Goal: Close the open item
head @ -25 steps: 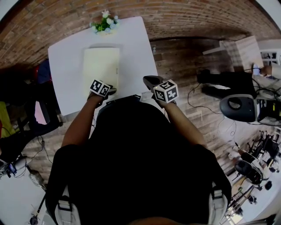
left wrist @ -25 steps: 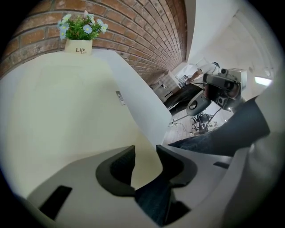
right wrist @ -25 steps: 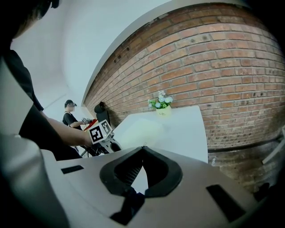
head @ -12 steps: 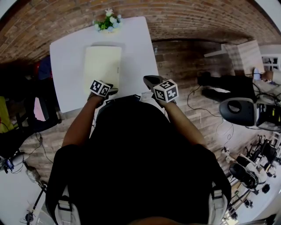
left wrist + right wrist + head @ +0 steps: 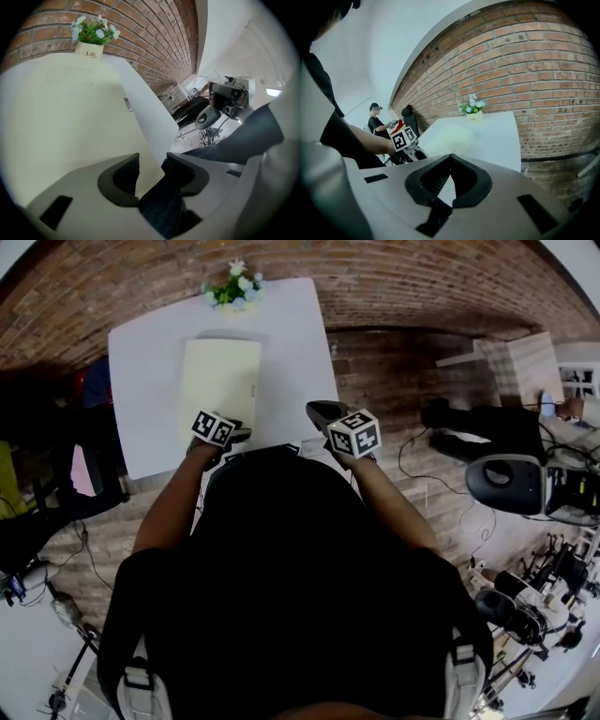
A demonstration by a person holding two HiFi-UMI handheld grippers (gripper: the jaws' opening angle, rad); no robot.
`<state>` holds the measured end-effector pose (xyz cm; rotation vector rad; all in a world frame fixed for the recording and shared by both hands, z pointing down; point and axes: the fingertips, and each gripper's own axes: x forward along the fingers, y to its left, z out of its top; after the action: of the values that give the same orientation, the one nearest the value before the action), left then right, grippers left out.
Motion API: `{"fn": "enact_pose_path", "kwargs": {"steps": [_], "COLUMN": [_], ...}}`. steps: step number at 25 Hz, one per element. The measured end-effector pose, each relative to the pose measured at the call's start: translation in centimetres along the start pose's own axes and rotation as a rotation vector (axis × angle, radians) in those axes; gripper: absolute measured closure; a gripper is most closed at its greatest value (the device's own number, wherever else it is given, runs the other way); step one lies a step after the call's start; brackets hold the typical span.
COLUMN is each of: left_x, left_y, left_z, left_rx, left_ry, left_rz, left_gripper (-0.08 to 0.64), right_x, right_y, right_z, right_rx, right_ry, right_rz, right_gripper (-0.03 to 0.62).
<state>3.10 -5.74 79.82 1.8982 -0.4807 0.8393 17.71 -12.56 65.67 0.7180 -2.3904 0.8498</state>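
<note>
Two grippers sit at the near edge of the white table (image 5: 150, 362) in the head view. The left gripper (image 5: 234, 435) is at the near end of the flat cream case (image 5: 218, 385), which lies mid-table. The right gripper (image 5: 321, 412) is off to its right. A flower pot (image 5: 232, 289) stands at the far edge.

Left gripper view: jaws apart and closing, nothing between them; the case lies just ahead.

Right gripper view: jaw tips clenched together, empty.
</note>
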Motion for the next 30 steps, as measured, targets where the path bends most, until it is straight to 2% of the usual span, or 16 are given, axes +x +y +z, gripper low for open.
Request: {"fn": "enact_pose_path", "kwargs": {"steps": [10, 16, 20, 26, 30], "left_x": [-1.4, -3.0, -4.3, -5.7, -6.4], "left_y": [-0.3, -1.5, -2.7, -3.7, -3.5], "left_z": [1.7, 4.1, 6.0, 7.7, 8.2], "left_rx": [0.003, -0.018, 0.004, 0.062, 0.110], "left_ry": [-0.102, -0.175, -0.224, -0.254, -0.266], "left_rz": [-0.008, -0.050, -0.063, -0.051, -0.006], "left_gripper": [0.388, 0.402, 0.418, 0.447, 0.456], "right_x": [0.8, 1.6, 1.9, 2.6, 3.0], "right_y": [-0.1, 0.1, 0.2, 0.3, 0.3], "right_z": [1.2, 2.0, 2.6, 3.2, 3.6], "right_rx": [-0.011, -0.026, -0.040, -0.053, -0.063], "right_ry": [0.003, 0.008, 0.010, 0.017, 0.021], "right_rz": [0.018, 0.036, 0.045, 0.052, 0.062], "right_gripper": [0.571, 0.571, 0.571, 0.571, 0.571]}}
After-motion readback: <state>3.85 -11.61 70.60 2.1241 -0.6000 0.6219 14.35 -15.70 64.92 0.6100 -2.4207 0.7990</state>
